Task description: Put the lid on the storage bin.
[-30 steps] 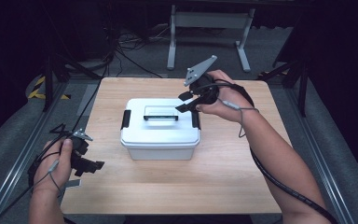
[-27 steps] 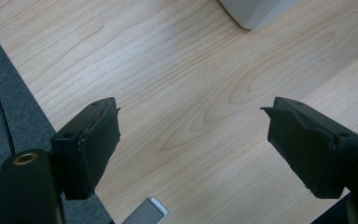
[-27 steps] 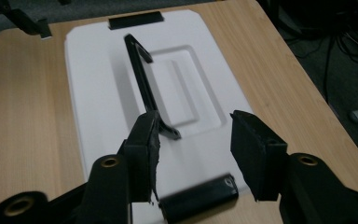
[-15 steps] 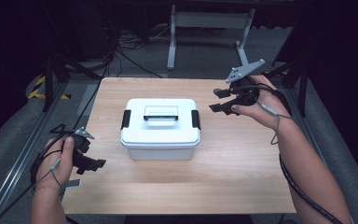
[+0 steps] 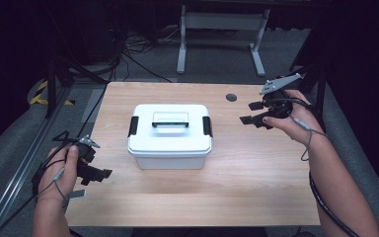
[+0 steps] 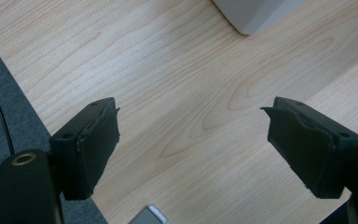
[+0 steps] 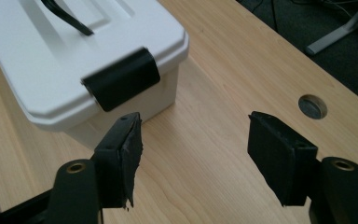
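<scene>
Box (image 5: pixel 170 134), white, lid latched, sits mid-tabletop (image 5: pixel 256 173) untouched; left claw (image 5: pixel 93 168) near left edge and right claw (image 5: pixel 254 114) off its right side both gape empty, likely clear of it.

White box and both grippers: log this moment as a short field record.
box: white box mid-table, lid on
latches: black latch down on each end
handle: black handle flat on lid
left gripper: left gripper open, over bare wood near the table front-left corner
right gripper: right gripper open, beside the box's right end, apart from it
table hole: round hole beyond right gripper
</scene>
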